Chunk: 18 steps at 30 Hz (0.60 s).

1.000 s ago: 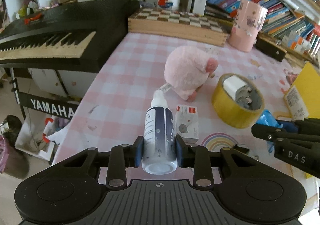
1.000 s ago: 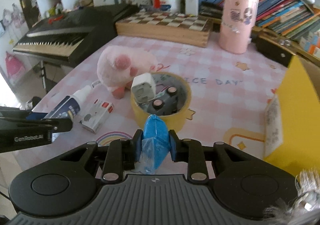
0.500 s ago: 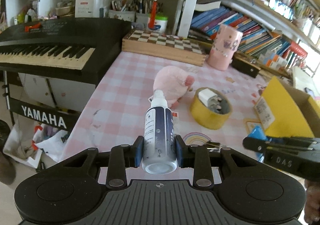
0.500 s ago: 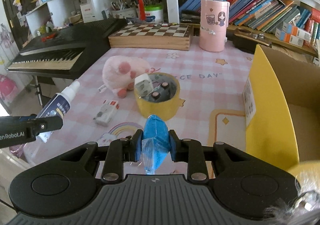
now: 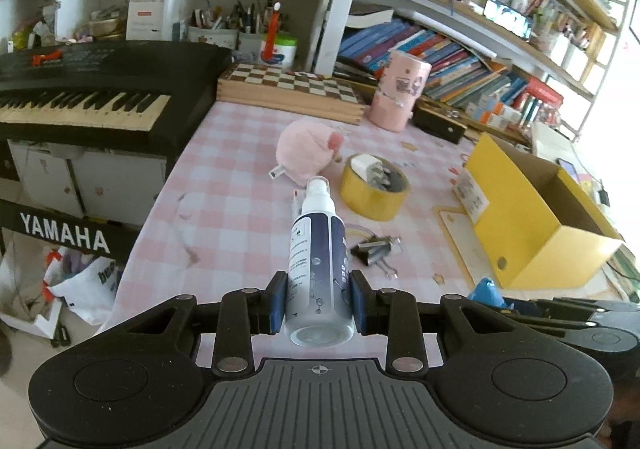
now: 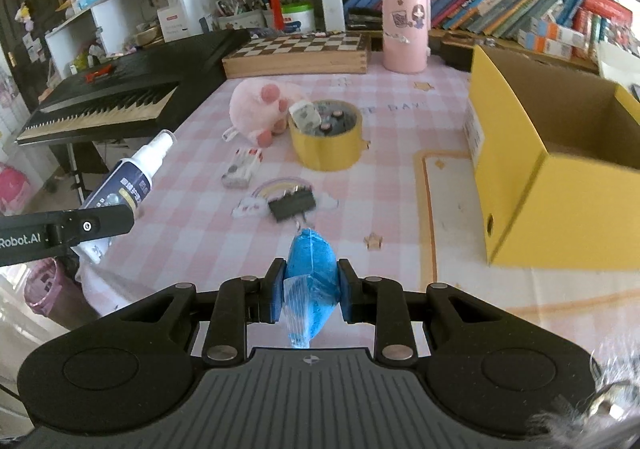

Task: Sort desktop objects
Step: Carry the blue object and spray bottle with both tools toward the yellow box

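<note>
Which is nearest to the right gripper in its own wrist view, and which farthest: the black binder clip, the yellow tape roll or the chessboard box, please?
From the right gripper:
1. Black binder clip, just ahead on the tablecloth.
2. Yellow tape roll, mid-table.
3. Chessboard box, at the far edge.

bare checked cloth [image 6: 404,209] lies open between the tape roll [image 6: 326,147] and the yellow box [image 6: 560,209].

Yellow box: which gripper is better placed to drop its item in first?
Right, probably. The right gripper, shut on the blue packet, sits nearer the yellow box; the left gripper with the spray bottle is farther over.
</note>
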Each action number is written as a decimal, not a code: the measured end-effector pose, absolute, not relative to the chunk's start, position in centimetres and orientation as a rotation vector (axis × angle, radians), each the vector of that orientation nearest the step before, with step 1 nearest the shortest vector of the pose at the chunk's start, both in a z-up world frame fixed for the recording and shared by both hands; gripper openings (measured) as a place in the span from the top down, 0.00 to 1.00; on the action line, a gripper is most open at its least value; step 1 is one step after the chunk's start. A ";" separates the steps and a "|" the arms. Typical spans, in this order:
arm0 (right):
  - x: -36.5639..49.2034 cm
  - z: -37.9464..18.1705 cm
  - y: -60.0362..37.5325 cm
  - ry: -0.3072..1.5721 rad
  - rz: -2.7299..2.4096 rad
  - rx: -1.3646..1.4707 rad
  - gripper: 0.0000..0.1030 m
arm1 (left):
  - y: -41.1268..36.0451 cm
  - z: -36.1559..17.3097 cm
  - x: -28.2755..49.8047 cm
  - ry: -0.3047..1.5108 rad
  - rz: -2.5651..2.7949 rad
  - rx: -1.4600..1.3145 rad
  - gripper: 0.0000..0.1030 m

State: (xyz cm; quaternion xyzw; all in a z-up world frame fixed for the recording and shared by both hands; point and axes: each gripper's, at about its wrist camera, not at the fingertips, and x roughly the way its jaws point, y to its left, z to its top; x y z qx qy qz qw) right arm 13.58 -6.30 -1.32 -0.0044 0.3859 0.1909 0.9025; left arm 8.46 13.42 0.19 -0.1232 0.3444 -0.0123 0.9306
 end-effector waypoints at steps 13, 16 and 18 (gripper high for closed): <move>5.6 -2.2 -7.7 0.815 0.284 0.073 0.76 | 12.1 -0.3 3.2 0.742 -0.155 -0.208 0.70; 4.2 -2.5 -8.4 0.823 0.254 0.088 0.76 | 11.3 -0.7 2.4 0.754 -0.194 -0.196 0.70; 3.3 -2.6 -9.0 0.832 0.229 0.099 0.76 | 10.7 -0.9 2.2 0.768 -0.226 -0.189 0.70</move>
